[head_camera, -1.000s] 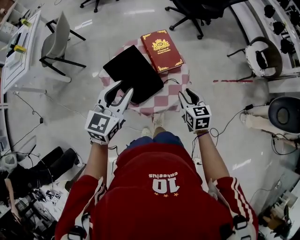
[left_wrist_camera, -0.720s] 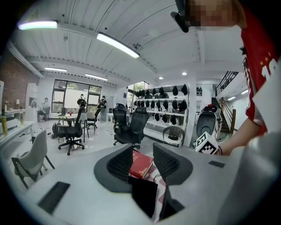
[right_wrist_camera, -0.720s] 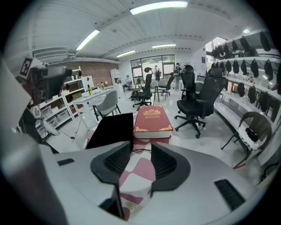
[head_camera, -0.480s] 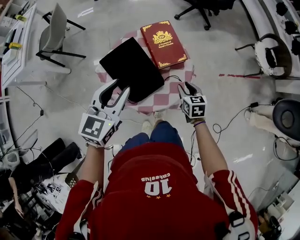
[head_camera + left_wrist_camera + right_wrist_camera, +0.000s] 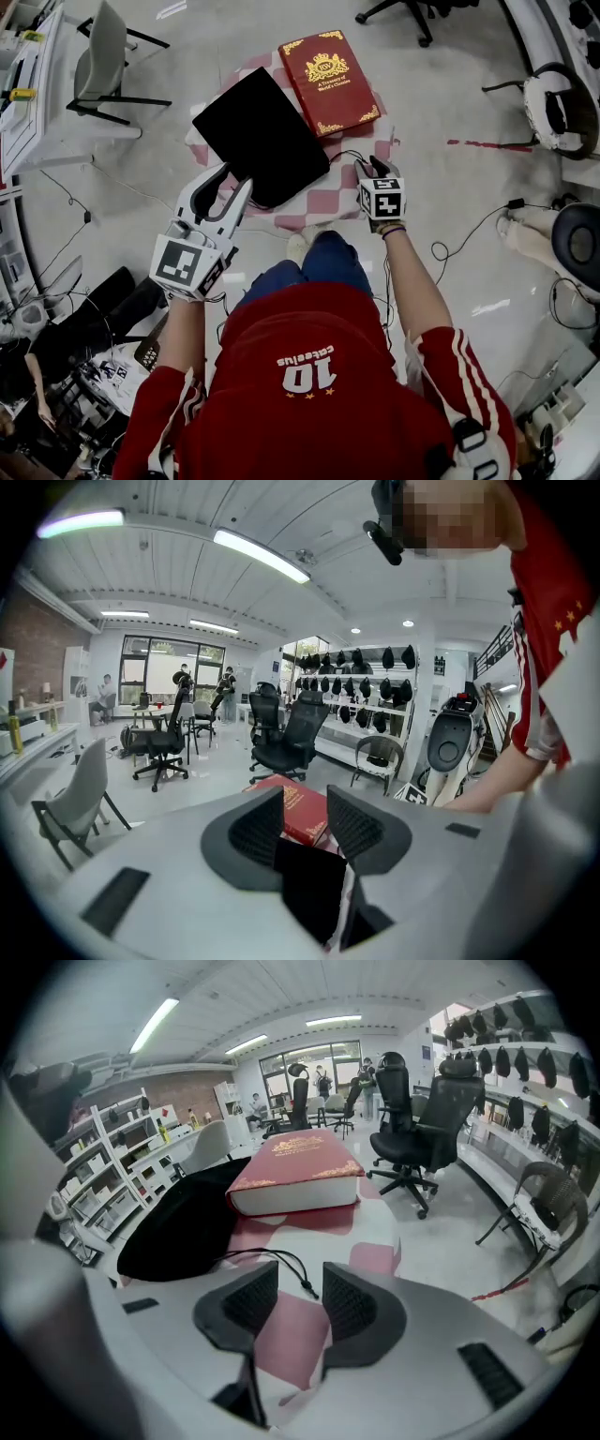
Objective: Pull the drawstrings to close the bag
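A flat black drawstring bag [image 5: 258, 136] lies on a small table with a red-and-white checked cloth [image 5: 333, 202]. Its thin black drawstring [image 5: 343, 156] trails off the bag's right side. In the right gripper view the drawstring [image 5: 277, 1262] ends in a knot just beyond my jaw tips, with the bag [image 5: 187, 1222] to the left. My right gripper [image 5: 371, 167] [image 5: 300, 1299] is open at the table's near right edge, holding nothing. Open too is my left gripper [image 5: 225, 184] [image 5: 305, 822], which hovers at the bag's [image 5: 309, 888] near left corner.
A thick red book [image 5: 328, 80] [image 5: 295, 1171] [image 5: 298, 810] lies on the table's far right, beside the bag. A grey chair [image 5: 103, 70] and a desk [image 5: 28, 94] stand at the left. Cables [image 5: 469, 239] run over the floor at the right.
Both grippers have moved forward toward the table. The right one has reached the table's edge near the drawstring; the left one has closed in on the bag's corner.
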Motion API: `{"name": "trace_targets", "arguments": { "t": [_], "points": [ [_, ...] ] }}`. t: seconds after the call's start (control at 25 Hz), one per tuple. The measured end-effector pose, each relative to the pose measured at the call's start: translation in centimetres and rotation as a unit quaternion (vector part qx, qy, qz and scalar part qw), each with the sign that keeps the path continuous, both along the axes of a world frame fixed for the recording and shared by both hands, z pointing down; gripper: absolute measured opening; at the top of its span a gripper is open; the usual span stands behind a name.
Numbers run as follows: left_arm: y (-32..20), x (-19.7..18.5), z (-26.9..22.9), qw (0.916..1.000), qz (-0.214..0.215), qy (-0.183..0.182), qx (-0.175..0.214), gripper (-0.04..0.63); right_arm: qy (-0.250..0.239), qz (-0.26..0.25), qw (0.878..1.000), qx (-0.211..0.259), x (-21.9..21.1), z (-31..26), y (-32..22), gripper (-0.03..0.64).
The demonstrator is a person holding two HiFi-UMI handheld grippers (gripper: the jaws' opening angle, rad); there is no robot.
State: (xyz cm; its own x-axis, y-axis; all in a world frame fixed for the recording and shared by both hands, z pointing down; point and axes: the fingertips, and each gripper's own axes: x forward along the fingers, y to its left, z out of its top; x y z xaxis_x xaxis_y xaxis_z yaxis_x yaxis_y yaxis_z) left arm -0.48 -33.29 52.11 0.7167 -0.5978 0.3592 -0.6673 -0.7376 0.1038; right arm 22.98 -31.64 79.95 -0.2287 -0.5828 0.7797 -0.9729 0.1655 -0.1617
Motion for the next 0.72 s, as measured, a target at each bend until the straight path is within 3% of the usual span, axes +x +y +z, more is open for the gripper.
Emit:
{"name": "trace_targets", "arguments": {
  "t": [0.36,0.56,0.72],
  "points": [
    [-1.0,-0.1,1.1,0.9998,-0.013,0.001,-0.017,0.147,0.019,0.014,1.0,-0.007,0.6,1.6,-0.3,0.125],
    [-1.0,-0.1,0.7,0.9998,-0.017,0.005,-0.013,0.147,0.056,-0.022,0.998,-0.011,0.2,1.8,-0.2,0.109],
    [-0.9,-0.2,0.7,0.9996,-0.022,0.0,-0.017,0.147,0.072,-0.049,0.996,-0.018,-0.6,2.0,0.0,0.053]
  ]
}}
